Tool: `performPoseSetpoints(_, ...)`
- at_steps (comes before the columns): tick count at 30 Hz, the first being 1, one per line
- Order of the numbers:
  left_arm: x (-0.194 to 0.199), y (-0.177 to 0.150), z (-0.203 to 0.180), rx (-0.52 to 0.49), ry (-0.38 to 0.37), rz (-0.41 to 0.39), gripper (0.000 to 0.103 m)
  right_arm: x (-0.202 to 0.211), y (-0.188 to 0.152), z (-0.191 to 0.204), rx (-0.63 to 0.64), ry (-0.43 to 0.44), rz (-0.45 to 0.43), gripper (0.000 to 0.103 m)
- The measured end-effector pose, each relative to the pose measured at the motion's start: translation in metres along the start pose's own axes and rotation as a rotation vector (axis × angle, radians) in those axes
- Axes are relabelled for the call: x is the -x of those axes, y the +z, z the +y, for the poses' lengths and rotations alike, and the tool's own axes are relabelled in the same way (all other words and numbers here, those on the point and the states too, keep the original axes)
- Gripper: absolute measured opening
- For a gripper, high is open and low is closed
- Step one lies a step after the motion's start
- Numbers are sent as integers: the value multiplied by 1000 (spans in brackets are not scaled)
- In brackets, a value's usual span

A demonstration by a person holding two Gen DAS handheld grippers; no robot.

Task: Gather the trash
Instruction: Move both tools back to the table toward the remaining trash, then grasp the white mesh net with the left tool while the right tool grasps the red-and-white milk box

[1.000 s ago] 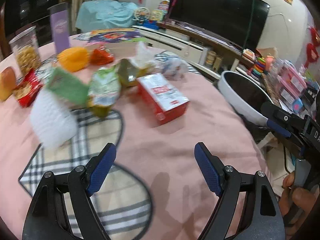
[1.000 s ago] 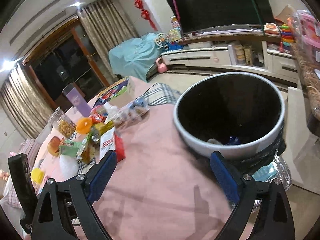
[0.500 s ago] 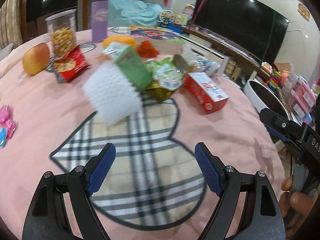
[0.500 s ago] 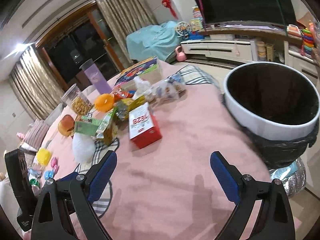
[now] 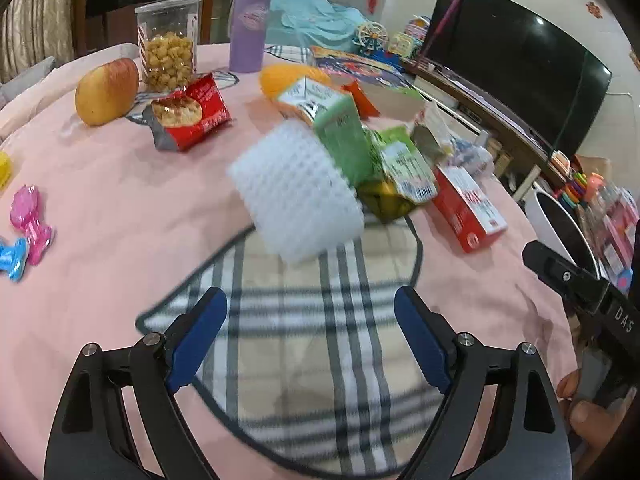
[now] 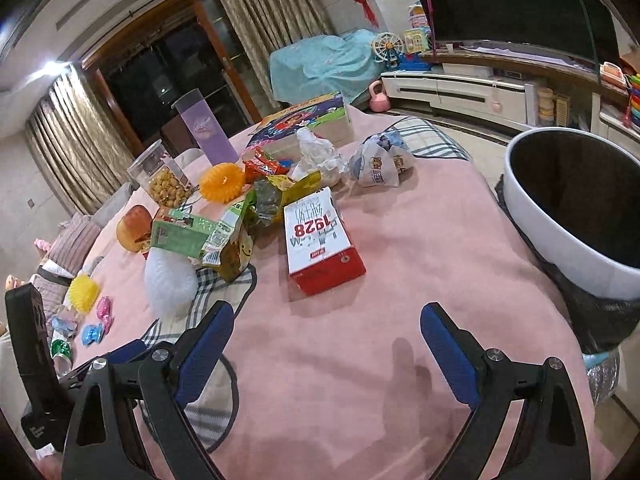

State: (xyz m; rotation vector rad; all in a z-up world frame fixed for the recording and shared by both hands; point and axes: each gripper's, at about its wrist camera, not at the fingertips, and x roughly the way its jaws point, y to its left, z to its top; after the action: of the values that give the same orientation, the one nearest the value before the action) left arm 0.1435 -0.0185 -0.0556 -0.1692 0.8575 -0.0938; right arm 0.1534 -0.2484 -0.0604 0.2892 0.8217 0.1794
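Pink cloth covers the bench [image 5: 120, 208] I am working over. Taking the white foam net [image 5: 298, 196] as my landmark: left of it lie an apple [image 5: 106, 92] and a red snack packet [image 5: 190, 114]; touching its far side is a green carton [image 5: 340, 128]; right of it sit a green wrapper [image 5: 404, 168], blurred so I may misread it, and a red-and-white box [image 6: 320, 236]. Further right, off the bench edge, stands the white bin [image 6: 560, 236]. My left gripper [image 5: 310, 336] hangs just short of the net, fingers opening with nothing between them. My right gripper [image 6: 326, 344] is spread wide and empty, near the box.
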Motion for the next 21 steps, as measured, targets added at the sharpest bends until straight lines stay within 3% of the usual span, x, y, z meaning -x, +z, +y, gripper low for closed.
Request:
performPoseSetpoints(11, -25, 24, 9, 42, 48, -7, 89, -52, 29, 13, 80, -43, 71, 94)
performPoseSetpoints(12, -25, 23, 11, 46, 38, -9, 84, -56, 30, 14, 88, -48, 74, 94)
performPoseSetpoints(14, -28, 23, 13, 49, 13, -2, 62, -63, 30, 15, 107, -64, 87, 90)
performPoseSetpoints(15, -30, 22, 13, 44, 4, 12, 52, -67, 30, 15, 111, -64, 100, 79)
performPoseSetpoints(16, -29, 21, 13, 40, 5, 14, 48, -72, 28, 15, 112, -64, 119, 57)
performPoseSetpoints(21, -18, 14, 12, 17, -17, 0, 33, -62, 21, 13, 116, -49, 119, 53)
